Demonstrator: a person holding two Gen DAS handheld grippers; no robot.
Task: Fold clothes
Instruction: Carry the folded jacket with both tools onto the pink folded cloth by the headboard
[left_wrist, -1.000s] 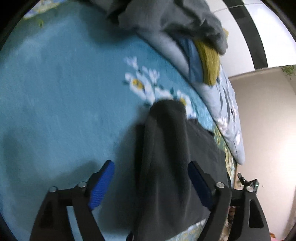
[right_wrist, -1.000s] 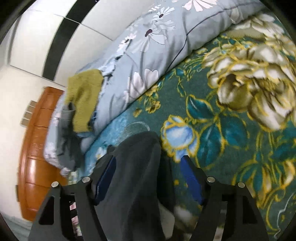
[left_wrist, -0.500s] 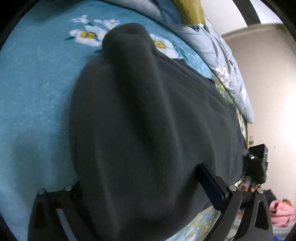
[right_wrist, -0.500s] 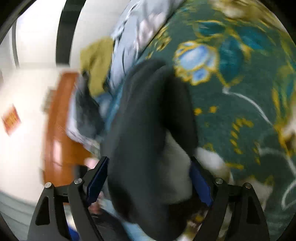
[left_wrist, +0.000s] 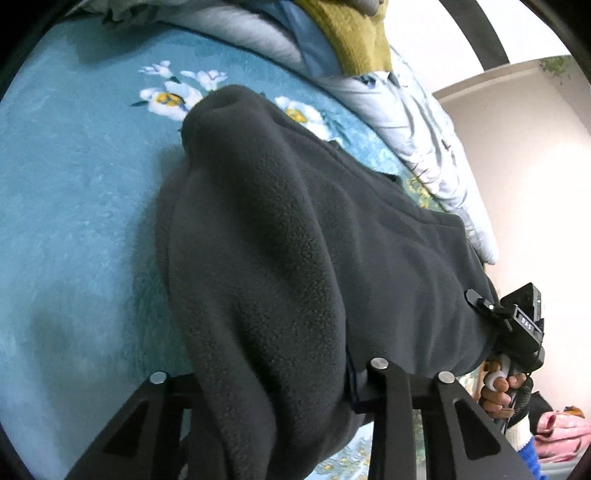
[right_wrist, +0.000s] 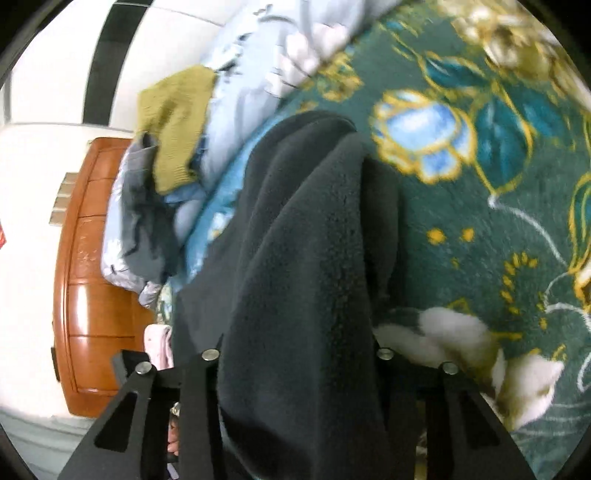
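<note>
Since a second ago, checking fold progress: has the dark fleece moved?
Yes. The dark fleece has spread toward the camera, draping over the left tongs, and now reaches the white flowers on the blue blanket.

dark grey fleece garment (left_wrist: 295, 258), bunched, draped on floral blanket

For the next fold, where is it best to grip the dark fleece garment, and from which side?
Probably grip the dark fleece garment at its near edge, one corner for each gripper, coming from the near side along the blanket. It lies lengthwise away from both cameras, with its rounded folded end far off, so the near edge is closest.
</note>
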